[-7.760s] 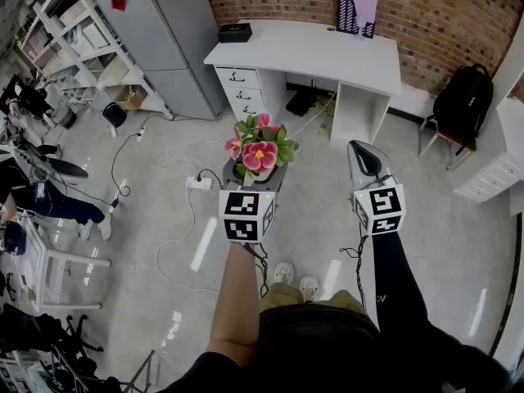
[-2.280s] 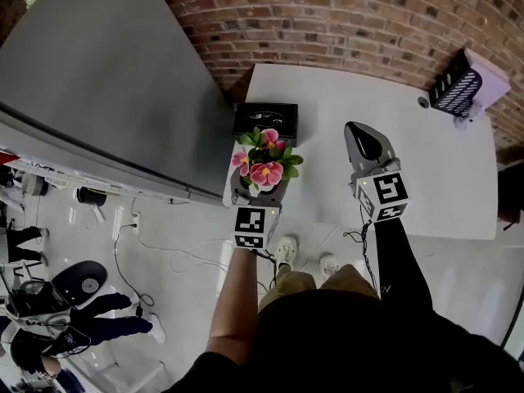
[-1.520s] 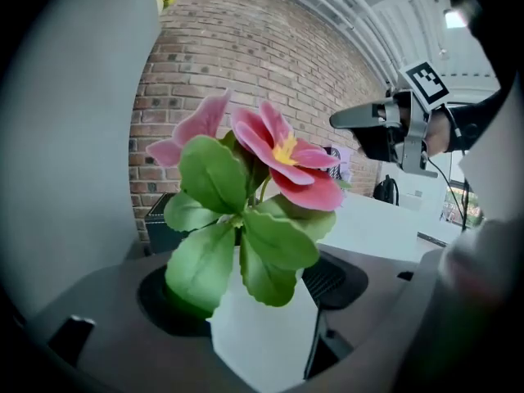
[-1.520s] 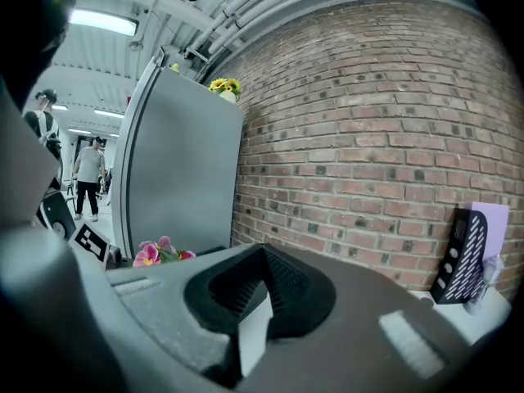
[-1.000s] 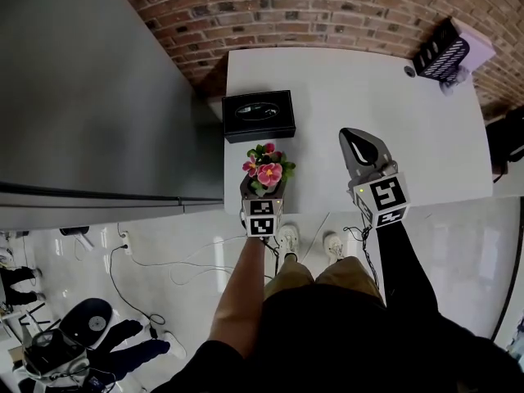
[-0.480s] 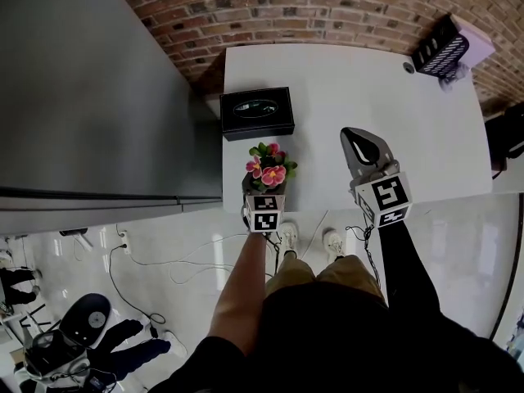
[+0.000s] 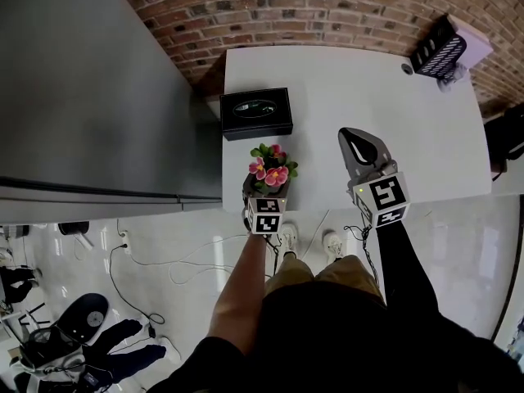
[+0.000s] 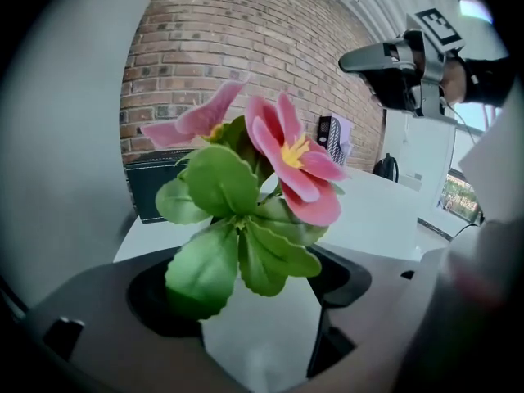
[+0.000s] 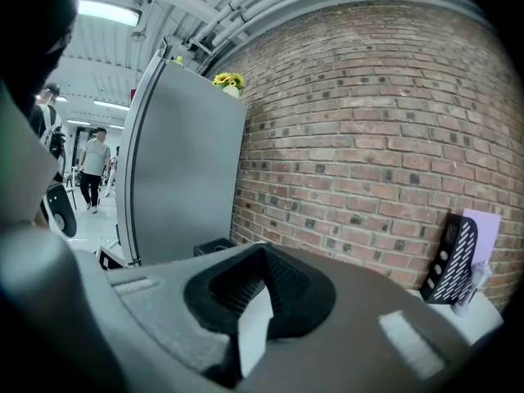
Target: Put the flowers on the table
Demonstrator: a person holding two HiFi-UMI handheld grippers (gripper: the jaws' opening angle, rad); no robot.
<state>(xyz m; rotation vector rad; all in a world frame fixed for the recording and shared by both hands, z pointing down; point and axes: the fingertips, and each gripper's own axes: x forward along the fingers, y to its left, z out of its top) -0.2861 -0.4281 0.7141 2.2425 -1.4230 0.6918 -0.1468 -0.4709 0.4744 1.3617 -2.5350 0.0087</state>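
The flowers (image 7: 270, 172), pink blooms with green leaves in a white pot, stand at the front left corner of the white table (image 7: 344, 88). My left gripper (image 7: 267, 187) reaches in from the table's front edge, one jaw on each side of the pot. Its jaws are opening. In the left gripper view the flowers (image 8: 278, 162) rise between the jaws of the left gripper (image 8: 254, 301), and a dark gap shows beside the pot on the right. My right gripper (image 7: 358, 137) hovers over the table to the right, shut and empty; its right gripper view (image 9: 258, 293) faces the brick wall.
A black box (image 7: 256, 113) lies just behind the flowers. A tall grey cabinet (image 7: 98, 97) borders the table's left side. A black and lilac holder (image 7: 446, 47) stands at the back right corner against the brick wall (image 7: 327, 6).
I came from the middle of the room to the table with the flowers in my left gripper. Over the last second the flowers and both grippers have barely shifted.
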